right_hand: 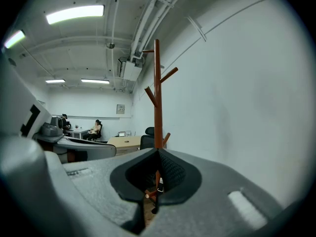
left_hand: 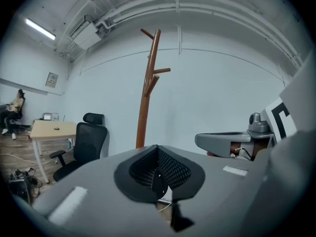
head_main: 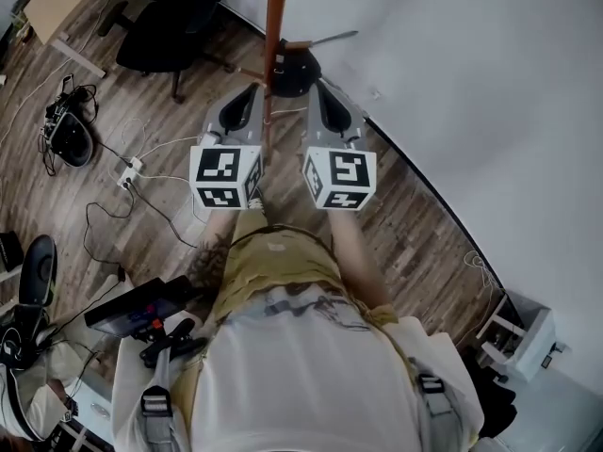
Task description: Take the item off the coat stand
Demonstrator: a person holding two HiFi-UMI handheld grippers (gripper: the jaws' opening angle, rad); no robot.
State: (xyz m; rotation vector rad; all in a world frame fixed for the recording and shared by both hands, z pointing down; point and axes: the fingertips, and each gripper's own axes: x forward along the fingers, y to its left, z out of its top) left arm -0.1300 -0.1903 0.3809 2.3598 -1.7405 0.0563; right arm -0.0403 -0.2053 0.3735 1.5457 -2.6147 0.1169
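A brown wooden coat stand (head_main: 274, 36) rises in front of me, close to the white wall. In the left gripper view the stand (left_hand: 148, 90) shows bare upper pegs; the right gripper view shows the same stand (right_hand: 157, 95) with nothing on its upper pegs. A dark rounded item (head_main: 298, 72) sits beside the pole, and I cannot tell whether it hangs on a peg. My left gripper (head_main: 247, 100) is left of the pole and my right gripper (head_main: 322, 94) is right of it. Both point at the stand with jaws together, empty, a short way off.
A black office chair (head_main: 174, 17) and a light wooden desk (head_main: 61, 3) stand at the far left. Cables and a power strip (head_main: 132, 169) lie on the wood floor. A white box (head_main: 523, 337) sits at the right by the wall. Seated people (right_hand: 94, 128) are far off.
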